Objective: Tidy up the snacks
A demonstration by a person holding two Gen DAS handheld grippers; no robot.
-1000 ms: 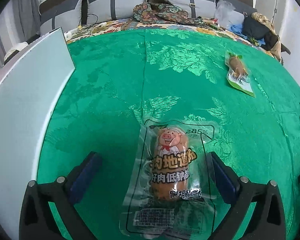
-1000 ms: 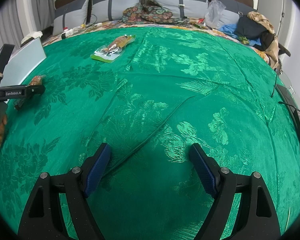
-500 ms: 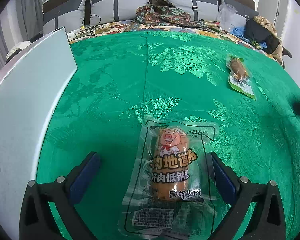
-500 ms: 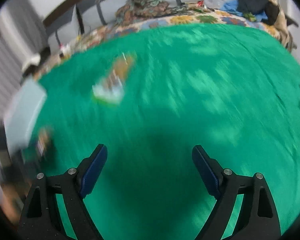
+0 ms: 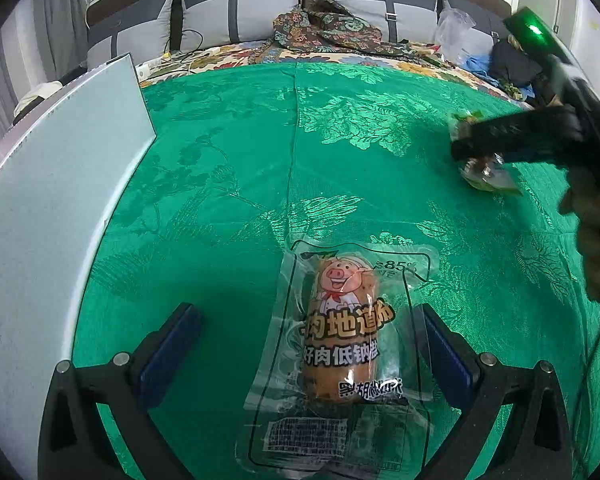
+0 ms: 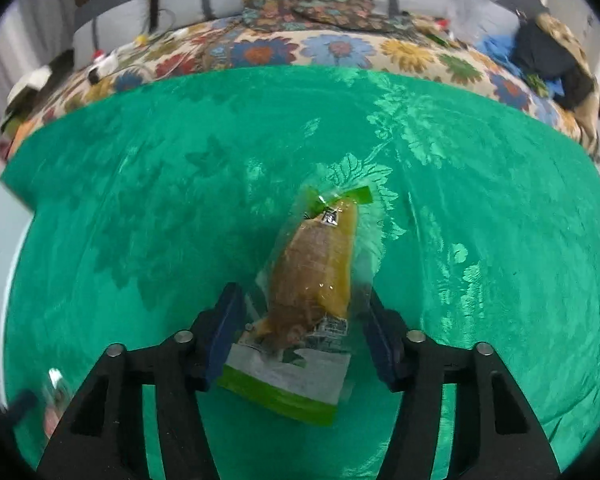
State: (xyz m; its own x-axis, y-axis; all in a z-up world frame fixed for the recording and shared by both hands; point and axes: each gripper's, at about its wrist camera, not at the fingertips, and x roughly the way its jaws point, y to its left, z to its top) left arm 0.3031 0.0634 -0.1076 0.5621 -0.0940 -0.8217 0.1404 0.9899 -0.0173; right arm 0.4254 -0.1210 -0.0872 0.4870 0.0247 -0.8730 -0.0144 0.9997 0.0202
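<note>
My right gripper points down at a green-edged snack packet lying on the green patterned cloth. My jaws have just been closing and now stand about half open, with the packet's near half between them. The right pad looks to touch the clear wrapper's edge; the left pad sits just beside it, so I cannot tell whether I am pressing yet. The packet's long axis runs near to far, leaning slightly right, its white and green label end nearest me.

My left gripper hangs wide open around a sausage packet printed with a cartoon pig, pads apart from it on both sides. Its long axis also runs near to far, pig end far. A white board lies to the left.
</note>
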